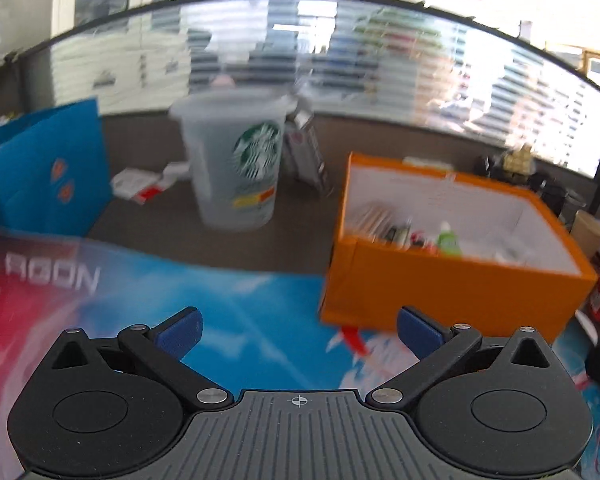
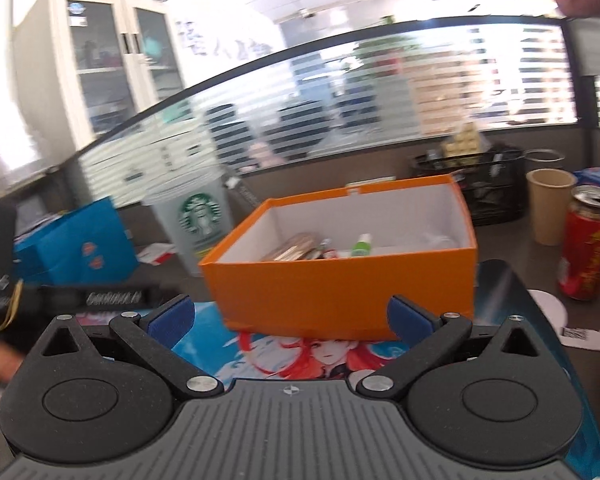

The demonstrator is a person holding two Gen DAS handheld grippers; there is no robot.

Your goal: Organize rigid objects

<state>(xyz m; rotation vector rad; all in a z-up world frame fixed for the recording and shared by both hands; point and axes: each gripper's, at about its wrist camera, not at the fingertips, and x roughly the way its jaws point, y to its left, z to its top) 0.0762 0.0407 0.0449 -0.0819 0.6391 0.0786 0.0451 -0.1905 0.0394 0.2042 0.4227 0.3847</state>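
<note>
Both claws released, nothing between pads: left claw, right claw. Orange box on counter, just beyond, already holds small items. Step: between picks, likely. Next: find loose rigid object, approach, grasp.

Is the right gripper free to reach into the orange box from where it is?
Probably yes: the right gripper is open and empty, the orange box sits right ahead, its top open, nothing between.

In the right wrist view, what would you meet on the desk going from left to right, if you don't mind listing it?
Blue paper bag → Starbucks cup → orange box → black wire basket → tan paper cup → red drink can.
</note>
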